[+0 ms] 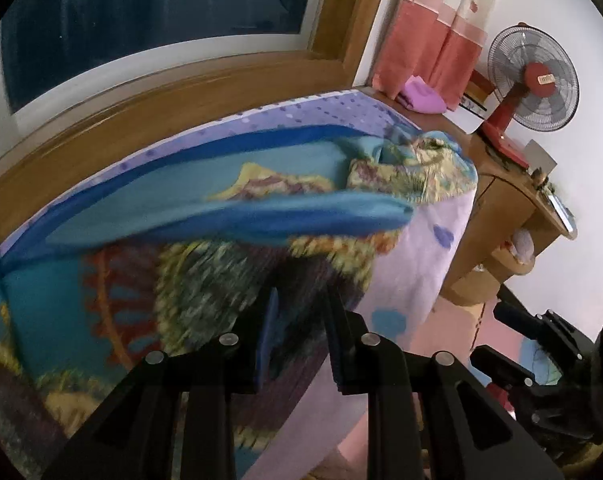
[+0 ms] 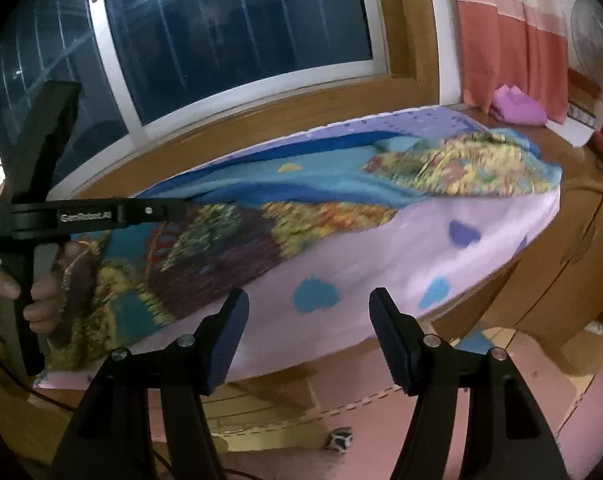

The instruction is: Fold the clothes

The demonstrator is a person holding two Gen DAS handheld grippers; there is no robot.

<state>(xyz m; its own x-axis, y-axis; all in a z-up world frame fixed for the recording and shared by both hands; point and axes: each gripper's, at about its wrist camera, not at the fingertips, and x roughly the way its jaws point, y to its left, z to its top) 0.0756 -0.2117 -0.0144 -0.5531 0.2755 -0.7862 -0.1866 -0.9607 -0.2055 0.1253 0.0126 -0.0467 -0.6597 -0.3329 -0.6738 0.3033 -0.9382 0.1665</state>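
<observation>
Dark window glass (image 2: 241, 20) runs behind a bed spread with a lilac sheet (image 2: 381, 248), and the patterned garment (image 2: 321, 184) lies stretched along it, its far end bunched near the corner and a blue band doubled over along its length.

As I judge it, a lengthwise fold is in hand: one long edge appears carried across the body of the cloth (the blur on it suggests it is moving). The garment is not yet a tidy packet, since the far end is rumpled.

My left gripper (image 1: 301, 294) points into the near end of the garment with its fingers drawn close, dark cloth between them; whether they truly pinch it I cannot tell. My hand (image 2: 41, 292) wraps the handle, and from the right wrist view the tool lies almost level, its tip meeting the blue band.

My right gripper (image 2: 309, 296) hangs over the near side of the bed, fingers wide apart with nothing between them, aimed at bare sheet just beside the garment's lower edge.

Next I would need that free gripper on the cloth, so the edge lands flat and square.
</observation>
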